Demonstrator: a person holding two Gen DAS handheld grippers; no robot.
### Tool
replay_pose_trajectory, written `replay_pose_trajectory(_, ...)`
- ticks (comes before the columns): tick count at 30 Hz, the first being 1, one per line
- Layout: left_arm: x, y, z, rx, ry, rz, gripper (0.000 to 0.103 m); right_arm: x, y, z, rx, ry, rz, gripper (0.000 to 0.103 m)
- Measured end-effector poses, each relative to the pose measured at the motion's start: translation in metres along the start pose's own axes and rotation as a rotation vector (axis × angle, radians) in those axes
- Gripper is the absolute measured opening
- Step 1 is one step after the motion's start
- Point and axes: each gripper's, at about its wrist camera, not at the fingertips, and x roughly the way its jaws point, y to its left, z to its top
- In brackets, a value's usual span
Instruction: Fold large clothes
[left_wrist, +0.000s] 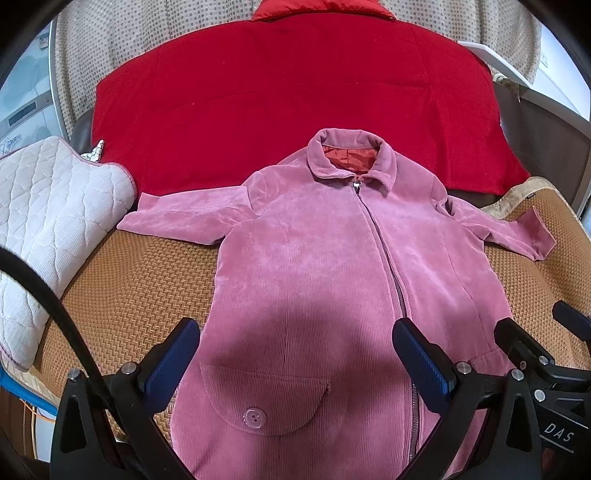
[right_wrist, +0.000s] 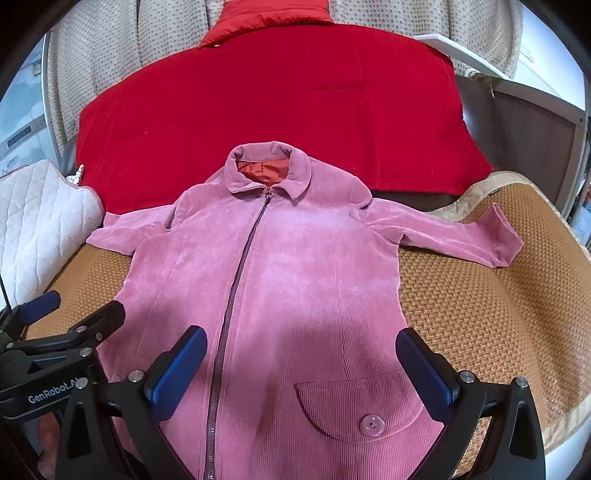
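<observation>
Both tools, left and right: black frames, blue ribbed pads, silver screws, white "GenRobot.AI"/"DAS" lettering.

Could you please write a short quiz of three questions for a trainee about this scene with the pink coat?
1. True or false: the zipper of the pink corduroy coat is closed up to the collar.
2. Multiple choice: what lies behind the coat? A) a red garment B) a blue towel C) a green blanket
3. Fill in: the left tongs and right tongs are both ____ and hold nothing.

Key: 1 true; 2 A; 3 open
</observation>
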Motion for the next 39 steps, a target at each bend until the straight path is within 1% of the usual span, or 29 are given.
replay_pose_trajectory(8,0.008,0.003,0.002,-0.004,0.013,0.006,0.103,0.005,-0.008,0.0,0.016,0.009,0.015,0.103)
replay_pose_trajectory(10,0.01,0.006,0.002,-0.007,0.014,0.004,0.103,0.006,-0.011,0.0,0.024,0.006,0.029,0.103)
replay_pose_trajectory(13,0.014,0.017,0.005,-0.033,0.005,0.008,0.103,0.009,-0.023,-0.001,0.062,0.002,0.082,0.103)
replay_pose_trajectory(15,0.018,0.031,0.008,-0.063,-0.005,0.016,0.103,0.011,-0.039,-0.001,0.11,0.001,0.124,0.103)
replay_pose_trajectory(17,0.025,0.056,0.013,-0.115,-0.01,0.039,0.103,0.015,-0.064,0.001,0.172,0.006,0.152,0.103)
replay_pose_trajectory(19,0.036,0.088,0.018,-0.184,-0.016,0.085,0.103,0.021,-0.097,0.004,0.262,0.002,0.178,0.103)
replay_pose_trajectory(21,0.052,0.122,0.021,-0.259,-0.015,0.159,0.103,0.03,-0.141,0.007,0.375,-0.012,0.182,0.103)
replay_pose_trajectory(22,0.062,0.142,0.022,-0.301,-0.007,0.201,0.103,0.038,-0.17,0.009,0.447,-0.013,0.169,0.103)
replay_pose_trajectory(24,0.08,0.173,0.024,-0.357,0.009,0.262,0.103,0.05,-0.215,0.013,0.542,-0.025,0.125,0.101)
replay_pose_trajectory(25,0.09,0.189,0.025,-0.385,0.021,0.299,0.103,0.058,-0.238,0.018,0.571,-0.03,0.077,0.095)
replay_pose_trajectory(26,0.098,0.202,0.025,-0.406,0.03,0.327,0.103,0.063,-0.254,0.021,0.579,-0.03,0.032,0.088)
replay_pose_trajectory(27,0.105,0.214,0.025,-0.427,0.037,0.351,0.103,0.072,-0.275,0.027,0.59,-0.021,-0.031,0.086)
replay_pose_trajectory(28,0.113,0.225,0.024,-0.448,0.047,0.375,0.103,0.08,-0.289,0.032,0.595,-0.012,-0.064,0.081)
replay_pose_trajectory(30,0.126,0.238,0.022,-0.476,0.06,0.401,0.103,0.098,-0.319,0.045,0.573,0.011,-0.159,0.076)
replay_pose_trajectory(31,0.132,0.244,0.02,-0.483,0.065,0.413,0.103,0.109,-0.332,0.056,0.531,0.029,-0.223,0.07)
replay_pose_trajectory(33,0.143,0.252,0.015,-0.494,0.073,0.434,0.103,0.126,-0.342,0.073,0.441,0.054,-0.303,0.068)
replay_pose_trajectory(34,0.149,0.259,0.01,-0.507,0.088,0.434,0.103,0.134,-0.345,0.081,0.409,0.068,-0.322,0.068)
replay_pose_trajectory(36,0.16,0.267,0.003,-0.543,0.125,0.417,0.103,0.148,-0.348,0.089,0.375,0.084,-0.355,0.068)
replay_pose_trajectory(37,0.163,0.271,0.0,-0.574,0.13,0.395,0.103,0.155,-0.349,0.091,0.363,0.094,-0.378,0.068)
replay_pose_trajectory(39,0.164,0.277,-0.003,-0.608,0.118,0.377,0.103,0.175,-0.349,0.096,0.326,0.131,-0.433,0.06)
